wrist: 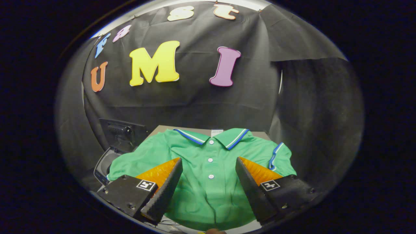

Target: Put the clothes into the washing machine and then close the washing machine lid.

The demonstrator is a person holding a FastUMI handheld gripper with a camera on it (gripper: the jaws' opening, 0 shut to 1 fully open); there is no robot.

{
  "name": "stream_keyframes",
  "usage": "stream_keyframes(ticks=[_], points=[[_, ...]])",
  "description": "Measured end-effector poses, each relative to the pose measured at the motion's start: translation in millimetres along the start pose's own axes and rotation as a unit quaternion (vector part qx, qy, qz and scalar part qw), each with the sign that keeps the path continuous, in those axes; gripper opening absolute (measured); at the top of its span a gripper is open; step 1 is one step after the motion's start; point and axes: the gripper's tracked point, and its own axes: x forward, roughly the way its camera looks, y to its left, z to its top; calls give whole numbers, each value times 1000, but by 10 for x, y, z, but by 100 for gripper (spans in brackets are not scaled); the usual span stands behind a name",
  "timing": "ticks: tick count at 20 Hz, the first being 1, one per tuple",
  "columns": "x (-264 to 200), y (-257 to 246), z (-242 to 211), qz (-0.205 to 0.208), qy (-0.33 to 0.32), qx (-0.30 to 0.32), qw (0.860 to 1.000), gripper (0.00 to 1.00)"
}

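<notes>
Shirt (pixel 208 182), one green polo, lies spread flat on the table (pixel 162 129), front up and collar away from the gripper (pixel 208 161). Its collar carries blue and white stripes, and the same trim edges the one sleeve cuff seen at the right. Three white buttons run down the placket, the lowest sitting between the two fingers. A small white tag shows inside the collar.

The jaws stand wide apart above the shirt's chest, one finger over each side of the placket, with nothing caught between them. Whether the fingers touch the cloth cannot be told.

One washer (pixel 107 162) sits to the left of the shirt, beside the table's left edge. Its lid (pixel 122 133) is raised and stands upright behind the opening, and the shirt's left sleeve lies up against the washer's rim. The drum's inside is too dark and too hidden to make out.

Black cloth hangs behind the table and along the right side.
</notes>
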Motion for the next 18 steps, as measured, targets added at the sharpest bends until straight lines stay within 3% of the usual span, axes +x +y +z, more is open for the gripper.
stream_keyframes(ticks=[6, 11, 13, 15, 18], points=[[232, 22, -212, -8, 42, -34, 998, 100], [231, 36, -261, -11, 70, 28, 997, 100], [244, 69, -295, 6, 91, 15, 996, 100], [223, 150, -302, 21, 124, 16, 992, 89], [217, 161, -272, 22, 144, 16, 989, 43]])
